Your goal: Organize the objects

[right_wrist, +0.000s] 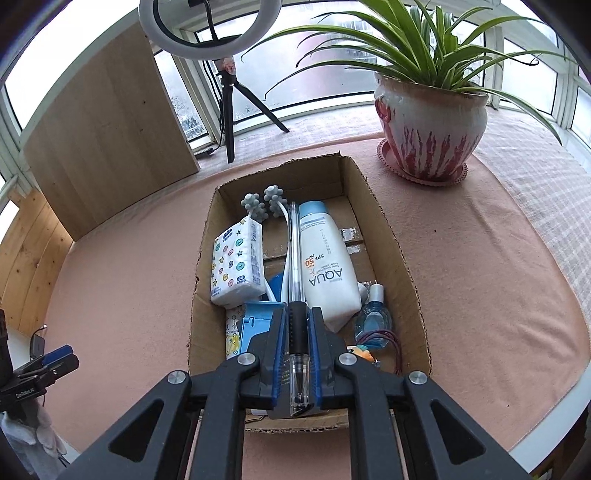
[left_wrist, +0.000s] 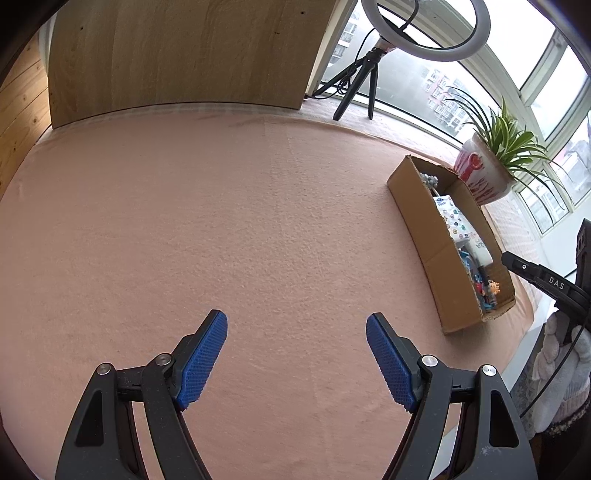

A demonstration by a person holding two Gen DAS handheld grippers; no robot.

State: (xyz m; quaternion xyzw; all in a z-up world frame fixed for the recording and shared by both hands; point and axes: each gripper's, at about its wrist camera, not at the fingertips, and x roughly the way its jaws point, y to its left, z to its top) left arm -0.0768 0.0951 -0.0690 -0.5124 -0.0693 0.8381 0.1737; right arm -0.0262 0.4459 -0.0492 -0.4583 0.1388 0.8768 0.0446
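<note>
The right gripper (right_wrist: pixel 298 314) is over the near end of the cardboard box (right_wrist: pixel 397 254), its blue pads clamped tight on a clear pen (right_wrist: pixel 297 291) with a black grip, and the pen runs forward between the fingers, pointing lengthwise into the box. Inside the box, a white sunscreen bottle (right_wrist: pixel 328 264) lies just right of the pen, its pale blue cap toward the far end. On the left a tissue pack (right_wrist: pixel 237 264) printed with stars and dots leans against the box wall, and behind it a massage roller (right_wrist: pixel 263 205) with grey knobby heads pokes up at the far end. A small blue bottle (right_wrist: pixel 373 319) with a white cap sits at the sunscreen's near right corner, and a light blue case (right_wrist: pixel 255 323) lies just left of the gripper. Over in the left wrist view, the left gripper (left_wrist: pixel 296 325) hangs above bare pink tablecloth (left_wrist: pixel 184 221), jaws spread wide and nothing between them; the box (left_wrist: pixel 432 240) is well off to its right. A potted plant (right_wrist: pixel 430 122) stands on the cloth beyond the box's far right corner, and a ring light (right_wrist: pixel 210 29) on a tripod stands by the window beside a wooden board (right_wrist: pixel 107 140).
</note>
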